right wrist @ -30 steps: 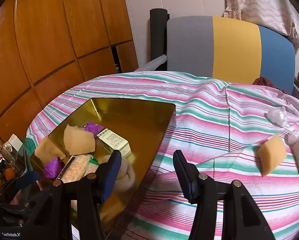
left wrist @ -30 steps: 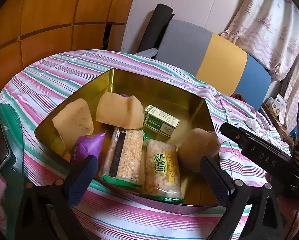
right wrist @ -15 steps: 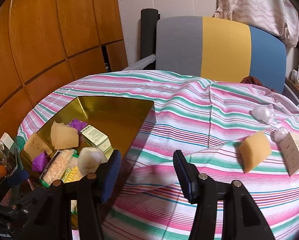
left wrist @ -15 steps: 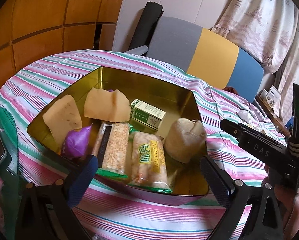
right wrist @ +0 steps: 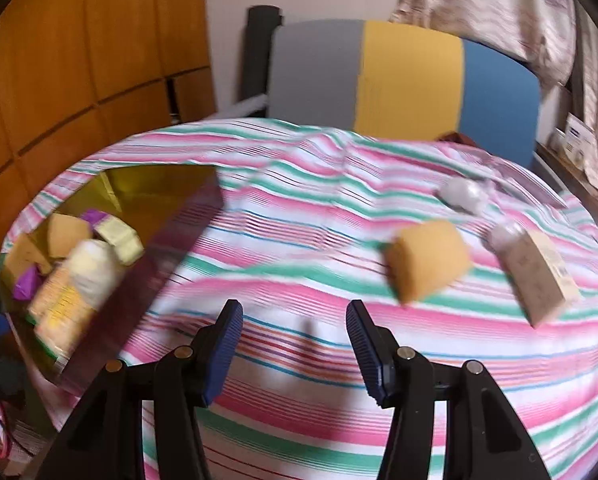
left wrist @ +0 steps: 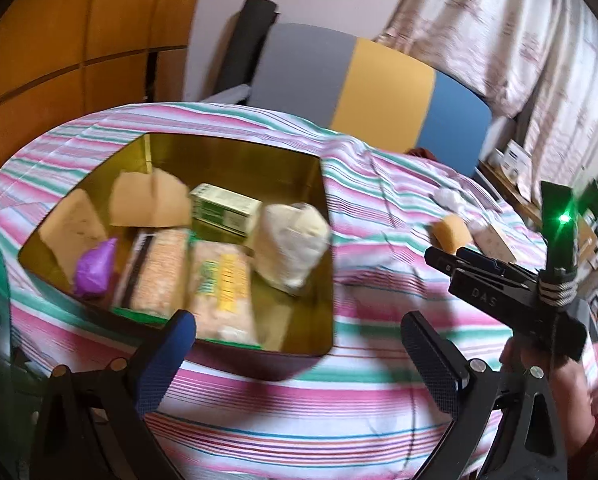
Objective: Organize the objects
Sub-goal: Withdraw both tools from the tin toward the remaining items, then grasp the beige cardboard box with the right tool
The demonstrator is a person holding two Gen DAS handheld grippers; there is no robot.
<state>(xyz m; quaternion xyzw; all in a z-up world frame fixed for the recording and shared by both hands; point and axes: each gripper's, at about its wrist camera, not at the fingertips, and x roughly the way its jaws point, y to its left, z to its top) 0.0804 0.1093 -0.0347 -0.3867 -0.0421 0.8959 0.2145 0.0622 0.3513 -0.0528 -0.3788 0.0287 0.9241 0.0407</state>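
Note:
A gold tin [left wrist: 235,152] on the striped tablecloth holds tan sponges, a purple packet [left wrist: 95,266], two cracker packs [left wrist: 219,280], a green-white box [left wrist: 223,208] and a cream wrapped bun [left wrist: 291,242]. The tin also shows in the right wrist view [right wrist: 155,184]. My left gripper [left wrist: 299,348] is open and empty, hovering at the tin's near right corner. My right gripper [right wrist: 295,344] is open and empty above bare cloth. Ahead of it to the right lie a yellow sponge [right wrist: 427,264], a beige box [right wrist: 539,280] and two white wrapped lumps [right wrist: 463,194].
A chair with a grey, yellow and blue back [right wrist: 403,80] stands behind the table. Wood panelling [right wrist: 79,60] is on the left, curtains and shelves on the right. The right gripper's body [left wrist: 511,300] shows in the left wrist view.
Both grippers have swung to the right. The tin has slid left in both views, and the sponge, box and white lumps have come closer in the right wrist view.

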